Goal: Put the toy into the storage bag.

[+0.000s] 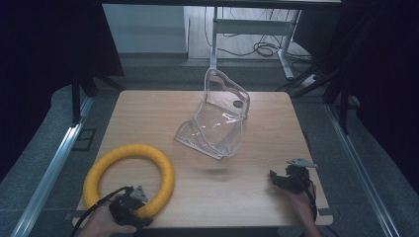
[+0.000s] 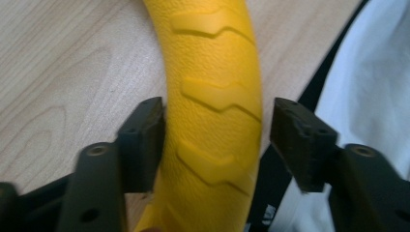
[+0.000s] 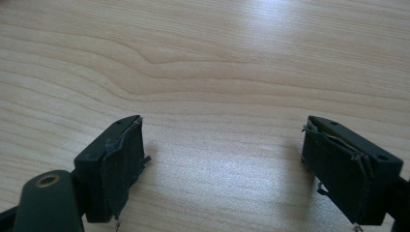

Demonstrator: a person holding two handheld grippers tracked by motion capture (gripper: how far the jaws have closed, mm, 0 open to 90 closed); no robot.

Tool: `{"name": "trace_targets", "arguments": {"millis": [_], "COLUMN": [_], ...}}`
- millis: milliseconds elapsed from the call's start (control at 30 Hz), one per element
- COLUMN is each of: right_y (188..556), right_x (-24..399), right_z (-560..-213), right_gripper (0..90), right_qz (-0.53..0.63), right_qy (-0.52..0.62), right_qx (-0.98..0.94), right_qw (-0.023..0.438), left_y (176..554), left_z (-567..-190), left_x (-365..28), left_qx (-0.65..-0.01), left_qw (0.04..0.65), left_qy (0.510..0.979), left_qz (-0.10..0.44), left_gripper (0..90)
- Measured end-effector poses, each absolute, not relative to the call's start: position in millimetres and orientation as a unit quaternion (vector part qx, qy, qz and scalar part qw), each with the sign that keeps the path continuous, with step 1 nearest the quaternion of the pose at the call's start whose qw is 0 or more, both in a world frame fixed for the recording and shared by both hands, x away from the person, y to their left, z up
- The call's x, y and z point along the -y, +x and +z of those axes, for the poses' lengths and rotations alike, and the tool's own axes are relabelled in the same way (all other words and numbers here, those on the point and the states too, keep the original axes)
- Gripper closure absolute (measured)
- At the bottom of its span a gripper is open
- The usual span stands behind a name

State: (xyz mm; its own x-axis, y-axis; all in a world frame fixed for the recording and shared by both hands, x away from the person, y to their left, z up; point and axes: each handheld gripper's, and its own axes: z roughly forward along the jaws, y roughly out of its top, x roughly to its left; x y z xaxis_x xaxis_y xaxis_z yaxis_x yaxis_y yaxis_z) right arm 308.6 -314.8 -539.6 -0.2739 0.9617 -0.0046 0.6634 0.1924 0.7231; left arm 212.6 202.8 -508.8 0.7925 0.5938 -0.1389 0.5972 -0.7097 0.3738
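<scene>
L gripper [image 2: 212, 140] jaws apart; R gripper [image 3: 222, 169] same

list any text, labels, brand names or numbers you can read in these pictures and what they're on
None can be read.
The yellow ring has raised zigzag ridges, no letters.
A small white mark on the black strip at the bottom of the left gripper view is too blurred to read.
The clear plastic bag has a dark round spot, no legible print.
The left gripper, right gripper and table carry no visible markings.

Right tongs [image 3: 222, 164] spread wide, both black jaws low over the pale wooden bench [image 3: 217, 63], pads frayed
</scene>
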Motion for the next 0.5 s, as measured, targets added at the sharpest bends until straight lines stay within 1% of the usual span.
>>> {"name": "trace_targets", "arguments": {"millis": [100,133,167,333,500], "right_y": [308.6,308.6,308.6,308.6,308.7], "right_x": [314.9,314.9,314.9,314.9,315.0], "right_z": [-539.7,-539.7,-539.8,-539.8,-539.7], "right_gripper": [15.6,15.5,15.6,15.6,15.6], "right_qz": [0.312,0.312,0.312,0.313,0.312], "right_qy": [0.553,0.553,0.554,0.554,0.554], "right_qx": [-0.734,-0.734,-0.734,-0.734,-0.734], "right_qw": [0.239,0.239,0.239,0.239,0.239], "left_y": [212.9,213.1,213.4,212.2,213.0], "left_z": [-508.4,-508.2,-508.1,-507.5,-507.9], "left_x": [-201.0,-200.0,-199.6,-197.6,-201.9], "left_qx": [-0.323,-0.324,-0.327,-0.325,-0.323], "left_qw": [0.199,0.195,0.194,0.188,0.21], "left_qy": [0.925,0.926,0.925,0.927,0.923], "left_qz": [0.001,0.007,0.01,0.018,0.014], "left_gripper": [42.8,44.6,48.5,49.7,50.3]}}
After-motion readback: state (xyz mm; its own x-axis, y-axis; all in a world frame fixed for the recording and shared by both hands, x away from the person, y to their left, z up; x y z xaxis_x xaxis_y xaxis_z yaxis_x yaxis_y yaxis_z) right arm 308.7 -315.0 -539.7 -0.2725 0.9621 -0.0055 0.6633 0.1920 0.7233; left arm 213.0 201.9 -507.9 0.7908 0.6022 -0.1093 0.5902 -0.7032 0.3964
